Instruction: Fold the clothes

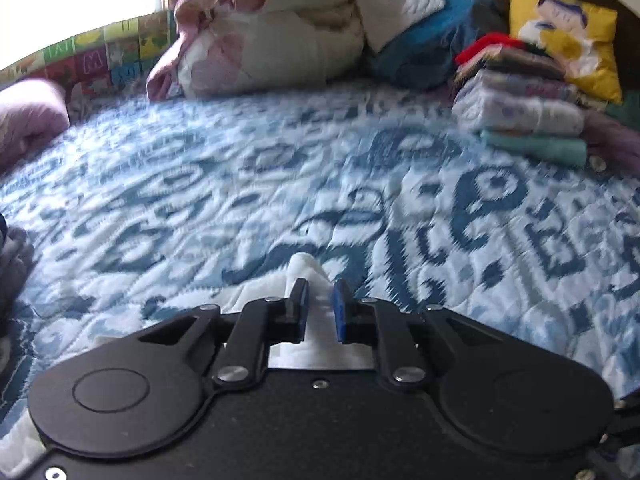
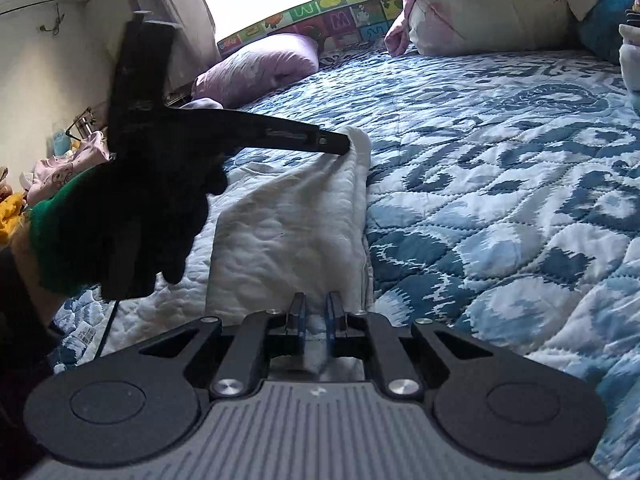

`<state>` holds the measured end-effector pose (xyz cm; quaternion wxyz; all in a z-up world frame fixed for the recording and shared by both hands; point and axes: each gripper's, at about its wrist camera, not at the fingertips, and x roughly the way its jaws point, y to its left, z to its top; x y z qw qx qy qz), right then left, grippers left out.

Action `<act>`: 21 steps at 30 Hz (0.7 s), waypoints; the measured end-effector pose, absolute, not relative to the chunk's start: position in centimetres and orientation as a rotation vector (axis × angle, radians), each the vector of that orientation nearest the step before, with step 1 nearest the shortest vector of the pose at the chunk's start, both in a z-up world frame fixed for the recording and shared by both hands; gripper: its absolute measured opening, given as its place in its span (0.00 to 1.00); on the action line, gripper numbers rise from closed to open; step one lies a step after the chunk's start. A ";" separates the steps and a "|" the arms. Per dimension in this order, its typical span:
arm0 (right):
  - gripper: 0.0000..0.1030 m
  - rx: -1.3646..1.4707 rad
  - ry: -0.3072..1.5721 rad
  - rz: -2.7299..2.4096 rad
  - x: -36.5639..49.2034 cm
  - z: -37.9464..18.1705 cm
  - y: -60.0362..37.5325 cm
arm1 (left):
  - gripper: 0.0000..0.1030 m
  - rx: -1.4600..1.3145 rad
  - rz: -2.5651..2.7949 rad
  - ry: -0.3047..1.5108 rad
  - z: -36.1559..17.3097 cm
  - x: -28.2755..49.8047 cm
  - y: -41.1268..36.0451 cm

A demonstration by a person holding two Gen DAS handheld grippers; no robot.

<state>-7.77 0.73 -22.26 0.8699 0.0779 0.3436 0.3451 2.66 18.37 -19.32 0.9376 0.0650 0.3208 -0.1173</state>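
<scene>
Surface: blue-and-white patterned quilted bedspread [image 1: 208, 184] covering the bed; left wrist view is motion-blurred.
Garment: white quilted cloth [image 2: 288, 232], lying as a long folded strip on the bedspread, running away from the right gripper toward the left one.
Left gripper [image 1: 320, 292]: black fingers with blue pads, narrow gap, a peak of the white cloth [image 1: 306, 270] pinched between the pads.
Left gripper, seen from the right wrist [image 2: 346, 146]: its tip meets the far corner of the strip, where the fabric bunches; held by a hand in a black glove with a green cuff [image 2: 132, 216].
Right gripper [image 2: 316, 306]: narrow gap, near edge of the white strip sits between the blue pads; whether the pads actually press the fabric, cannot tell.
Folded stack: pile of folded clothes, red on top, pale printed pieces in the middle, teal at the bottom [image 1: 520, 108], at the far right of the bed.
Behind stack: yellow cushion with a cartoon print [image 1: 568, 40].
Bed head: cream and pink rolled duvet [image 1: 264, 36], with a blue blanket [image 1: 432, 40] just beside it.
Left edge: lilac pillow [image 2: 260, 68] against a colourful alphabet-print panel [image 2: 320, 12].
</scene>
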 end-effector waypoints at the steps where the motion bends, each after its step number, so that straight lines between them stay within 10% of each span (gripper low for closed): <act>1: 0.11 0.152 0.716 0.722 -8.0 -22.2 0.8 | 0.11 0.137 -0.242 0.668 -19.7 2.9 18.4; 21: 0.11 0.204 0.717 0.694 -8.3 -22.6 1.4 | 0.14 0.070 -0.193 0.643 -15.9 -4.0 18.7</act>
